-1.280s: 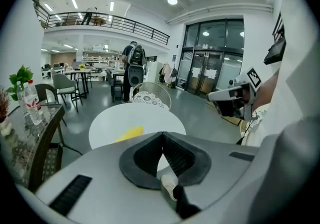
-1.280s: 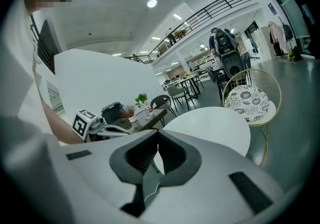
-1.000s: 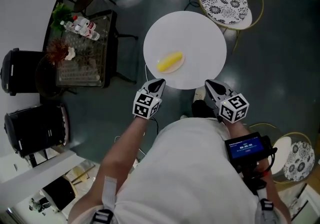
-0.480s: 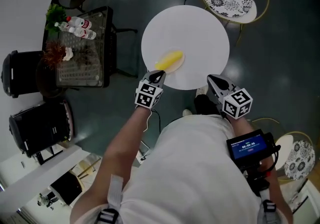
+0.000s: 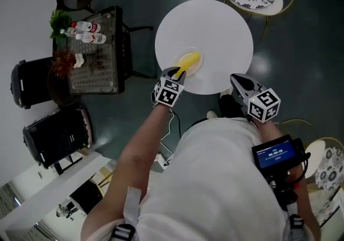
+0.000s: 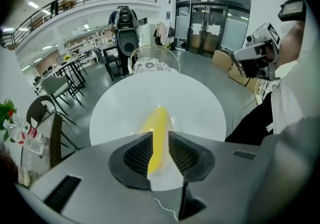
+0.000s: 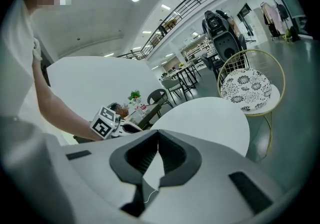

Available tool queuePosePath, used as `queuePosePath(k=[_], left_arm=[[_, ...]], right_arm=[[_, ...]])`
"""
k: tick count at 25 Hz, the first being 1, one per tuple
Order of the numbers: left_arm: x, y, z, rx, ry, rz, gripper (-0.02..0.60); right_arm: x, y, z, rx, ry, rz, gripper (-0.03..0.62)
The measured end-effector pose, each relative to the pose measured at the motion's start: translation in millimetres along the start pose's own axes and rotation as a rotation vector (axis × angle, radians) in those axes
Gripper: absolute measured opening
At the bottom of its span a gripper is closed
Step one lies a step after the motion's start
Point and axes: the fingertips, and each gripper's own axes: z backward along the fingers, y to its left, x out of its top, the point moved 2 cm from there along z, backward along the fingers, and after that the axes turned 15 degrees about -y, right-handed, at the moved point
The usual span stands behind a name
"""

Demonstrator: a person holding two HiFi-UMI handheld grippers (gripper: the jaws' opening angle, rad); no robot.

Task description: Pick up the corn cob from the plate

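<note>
A: Where was the corn cob [image 5: 188, 62]?

B: Lying on the plate [image 5: 199, 68], near the edge of the round white surface [image 5: 226, 30]. Its near end sat between the left gripper's [image 5: 177, 75] jaws.

A: Were they clamped on it?

B: No. They stood slightly apart on either side of it, with a sliver of gap showing.

A: And the right gripper [image 5: 236, 79]?

B: At the surface's edge, well apart from the plate, jaws together, holding nothing.

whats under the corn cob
The corn cob lies on a small plate, which sits on the round white table. The left gripper has its jaws either side of the cob's near end, covering the plate's near edge in the head view.
</note>
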Motion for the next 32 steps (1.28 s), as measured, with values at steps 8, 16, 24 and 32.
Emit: queuePosePath(k=[8,16,24,32], left_arm=[[-10,6,-38,-0.039,0.184,-0.148,0.220],[-28,23,-64,-0.073,0.328,-0.144,0.264],[-36,22,-71,-0.115,0.384,-0.144,0.264],[-37,22,-71,-0.122,0.376,-0.119,0.261]], right_arm=[[-1,-29,9,-0.035,-0.008,-0.035,0.009],[-5,-55,19,-0.081,-0.012,-0.053,0.009],[-4,-57,21,-0.102,-0.018,-0.055,0.009],[-4,-61,23,-0.113,-0.017,-0.055,0.009]])
